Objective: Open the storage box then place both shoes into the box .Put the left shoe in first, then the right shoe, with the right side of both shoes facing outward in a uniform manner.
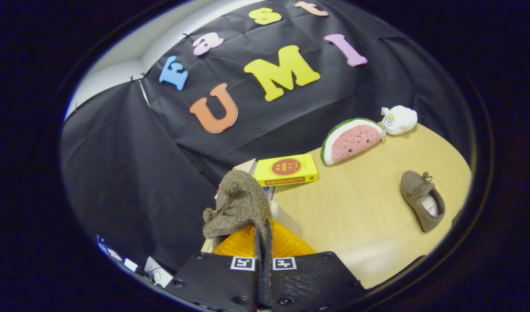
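Gripper view: fingers [263, 242] pinch brown shoe [238, 203], toe pointing ahead.

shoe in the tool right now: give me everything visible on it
The held shoe is a small brown moccasin, fuzzy suede-like upper, with a pom-pom tie hanging at its front. It is lifted off the table, tipped up on end, rising just ahead of the tool, whose fingers are closed together on the shoe's edge. Behind and below it sits something orange and ribbed. Its sole cannot be seen.
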A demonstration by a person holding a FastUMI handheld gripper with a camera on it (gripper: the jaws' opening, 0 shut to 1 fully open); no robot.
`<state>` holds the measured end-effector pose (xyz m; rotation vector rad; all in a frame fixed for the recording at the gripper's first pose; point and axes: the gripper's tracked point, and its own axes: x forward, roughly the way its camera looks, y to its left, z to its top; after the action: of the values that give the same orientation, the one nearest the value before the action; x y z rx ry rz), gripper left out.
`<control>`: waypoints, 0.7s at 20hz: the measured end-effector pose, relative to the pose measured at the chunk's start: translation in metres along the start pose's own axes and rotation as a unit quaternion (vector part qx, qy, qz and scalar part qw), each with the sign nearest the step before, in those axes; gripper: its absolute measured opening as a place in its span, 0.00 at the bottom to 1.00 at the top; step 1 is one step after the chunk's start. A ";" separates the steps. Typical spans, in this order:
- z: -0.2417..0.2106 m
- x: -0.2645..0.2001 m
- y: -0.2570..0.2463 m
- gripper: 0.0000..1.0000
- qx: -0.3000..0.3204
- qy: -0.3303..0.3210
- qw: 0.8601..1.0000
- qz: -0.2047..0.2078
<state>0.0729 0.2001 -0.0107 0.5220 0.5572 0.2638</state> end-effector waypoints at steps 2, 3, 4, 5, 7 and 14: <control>-0.009 0.017 0.020 0.00 0.021 -0.006 1.000 0.000; -0.016 0.026 0.029 0.00 0.029 -0.008 1.000 -0.002; -0.025 0.034 0.036 0.00 0.033 -0.008 0.999 -0.001; -0.036 0.042 0.042 0.00 0.032 -0.005 0.999 -0.001; -0.056 0.060 0.049 0.00 0.029 0.007 1.000 -0.006; -0.099 0.098 0.055 0.00 0.066 0.028 0.996 -0.052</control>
<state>0.0924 0.3220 -0.0957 0.6130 0.6572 0.1424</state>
